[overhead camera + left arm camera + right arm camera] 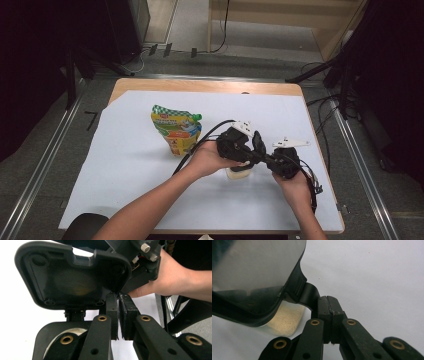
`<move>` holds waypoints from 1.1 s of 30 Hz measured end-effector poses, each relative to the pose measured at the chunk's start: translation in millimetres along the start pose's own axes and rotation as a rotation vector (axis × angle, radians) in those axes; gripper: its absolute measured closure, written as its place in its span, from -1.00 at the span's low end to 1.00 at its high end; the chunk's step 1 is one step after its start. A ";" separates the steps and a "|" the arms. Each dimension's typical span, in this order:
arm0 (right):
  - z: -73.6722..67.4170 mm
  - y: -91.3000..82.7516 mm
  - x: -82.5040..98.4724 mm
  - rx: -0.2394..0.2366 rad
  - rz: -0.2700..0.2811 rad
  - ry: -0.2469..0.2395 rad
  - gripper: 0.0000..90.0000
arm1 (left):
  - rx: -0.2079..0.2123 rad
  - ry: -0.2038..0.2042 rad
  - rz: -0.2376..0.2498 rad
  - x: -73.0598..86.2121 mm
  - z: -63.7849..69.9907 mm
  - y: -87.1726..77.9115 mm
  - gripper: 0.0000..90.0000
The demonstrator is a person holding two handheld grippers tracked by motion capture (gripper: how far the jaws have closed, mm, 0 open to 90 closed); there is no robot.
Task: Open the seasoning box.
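Note:
A small clear container (239,173) with cream-coloured contents (284,317) sits on the white sheet, right of centre. It has a black lid (70,280), seen close in the left gripper view. My left gripper (261,145) reaches in from the left; its pads (118,296) are shut together on the lid's lower corner. My right gripper (265,157) comes from the right, and its jaws (327,298) are shut on the lid's black latch tab (308,293). A hand holds each gripper, and the two meet just above the container.
A green and yellow spouted pouch (176,130) stands upright to the left of the hands. The white sheet (125,165) covers most of the wooden table (200,85). Black cables trail from both grippers across the sheet. Dark stands flank the table.

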State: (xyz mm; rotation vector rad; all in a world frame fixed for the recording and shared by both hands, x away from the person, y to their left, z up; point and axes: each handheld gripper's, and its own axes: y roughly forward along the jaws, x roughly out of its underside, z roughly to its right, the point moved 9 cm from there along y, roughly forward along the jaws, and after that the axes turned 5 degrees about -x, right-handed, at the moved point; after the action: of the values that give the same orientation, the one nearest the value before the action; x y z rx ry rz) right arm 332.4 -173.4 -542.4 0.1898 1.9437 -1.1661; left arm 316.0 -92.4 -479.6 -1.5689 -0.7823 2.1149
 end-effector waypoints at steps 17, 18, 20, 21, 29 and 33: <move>-7.4 -27.1 4.1 -0.020 0.053 0.030 0.93 | -0.028 -0.073 0.027 11.2 -10.7 -36.9 0.53; -15.4 -29.8 8.5 -0.035 0.047 0.027 0.88 | -0.021 -0.084 0.031 13.8 -11.7 -41.5 0.43; -19.6 -30.8 10.8 -0.040 0.044 0.020 0.85 | -0.021 -0.089 0.034 15.6 -12.0 -43.9 0.38; -24.2 -32.0 12.8 -0.047 0.041 0.017 0.83 | -0.017 -0.091 0.029 18.5 -12.2 -46.5 0.32; -70.6 -34.2 25.4 -0.167 0.062 -0.035 0.55 | -0.020 -0.098 0.054 38.6 -12.5 -65.1 0.09; -87.0 -26.6 27.1 -0.236 0.039 -0.051 0.38 | -0.026 -0.110 0.033 46.4 -13.4 -71.8 0.03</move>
State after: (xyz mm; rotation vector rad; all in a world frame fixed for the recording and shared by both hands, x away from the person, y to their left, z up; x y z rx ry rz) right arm 251.1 -127.3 -525.7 0.0712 2.0041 -0.8995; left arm 313.9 -6.4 -470.6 -1.4985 -0.8278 2.2399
